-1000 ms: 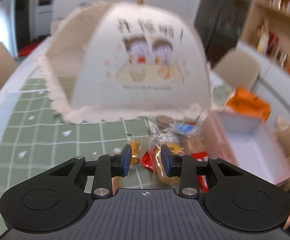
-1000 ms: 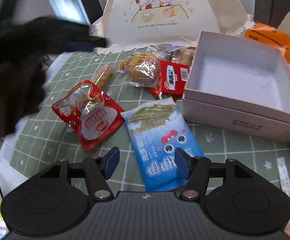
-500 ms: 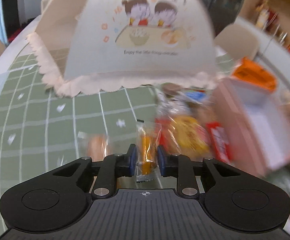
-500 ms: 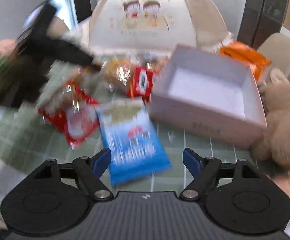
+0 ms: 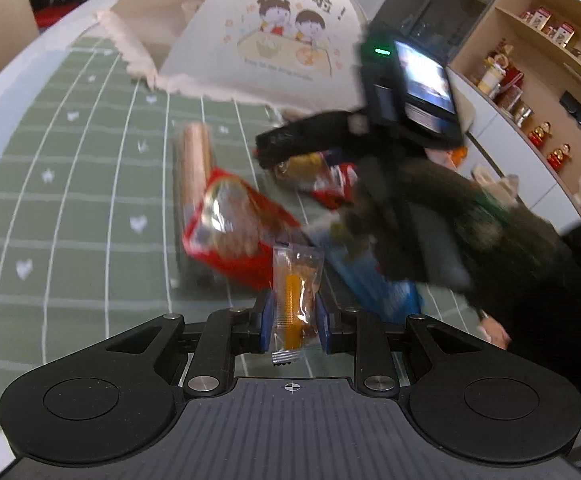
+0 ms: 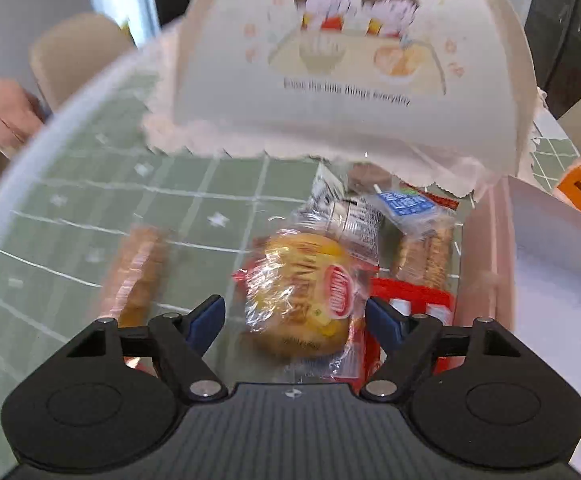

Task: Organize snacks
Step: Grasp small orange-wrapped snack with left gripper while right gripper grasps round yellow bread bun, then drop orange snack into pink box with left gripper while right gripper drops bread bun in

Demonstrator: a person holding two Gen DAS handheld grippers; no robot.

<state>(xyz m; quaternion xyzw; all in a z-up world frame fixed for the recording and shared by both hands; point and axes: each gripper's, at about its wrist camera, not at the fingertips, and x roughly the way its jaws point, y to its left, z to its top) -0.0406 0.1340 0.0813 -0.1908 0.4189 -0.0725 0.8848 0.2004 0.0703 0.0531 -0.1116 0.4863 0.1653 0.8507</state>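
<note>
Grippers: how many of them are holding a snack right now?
1. The left gripper is shut on a small orange snack packet. The right gripper is open around a wrapped bun, not pinching it.

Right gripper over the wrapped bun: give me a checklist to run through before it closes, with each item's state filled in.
1. Wrapped bun lies between the open fingers of the right gripper, whose jaws have just been closing: ok.
2. Pads pressing on the bun: not ok, gaps show on both sides.
3. Red packet clear of the grip: not ok, it lies against the right-hand finger.
4. Pink box open and near for the drop: ok.
5. Left gripper holds its small orange snack: ok, shut on it.
6. Picture sharp enough to judge height above the tablecloth: cannot tell.
</note>
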